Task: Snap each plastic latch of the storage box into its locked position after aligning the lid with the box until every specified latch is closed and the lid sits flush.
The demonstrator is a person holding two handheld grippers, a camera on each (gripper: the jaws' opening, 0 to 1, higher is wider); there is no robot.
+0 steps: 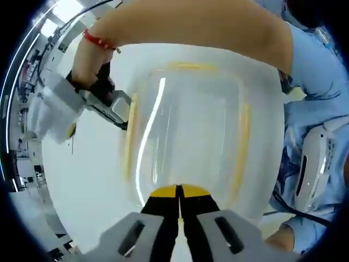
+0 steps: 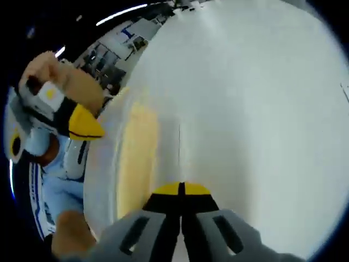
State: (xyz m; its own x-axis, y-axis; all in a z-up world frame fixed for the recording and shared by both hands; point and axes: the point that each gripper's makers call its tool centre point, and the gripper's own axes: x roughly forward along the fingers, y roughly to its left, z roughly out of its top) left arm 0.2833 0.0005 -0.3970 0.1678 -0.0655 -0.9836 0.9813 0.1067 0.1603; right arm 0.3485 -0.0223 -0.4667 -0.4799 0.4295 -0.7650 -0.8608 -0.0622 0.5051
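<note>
While both grippers are working with jaws closed and empty, the left gripper [image 1: 179, 203] is pressing the storage box [image 1: 191, 125] at lower centre; its thin, slick lid looks flexible, best pushed at the yellow latches [image 1: 131, 136], as the right gripper [image 2: 180, 203] is nosing one.

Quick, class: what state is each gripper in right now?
Left gripper: shut, holding nothing, at the box's near latch.
Right gripper: shut, holding nothing.

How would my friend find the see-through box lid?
Look at the white table. In its middle sits the box lid, just beyond the left gripper. It is clear plastic with a yellow latch along each edge, unlike the plain tabletop around it.
</note>
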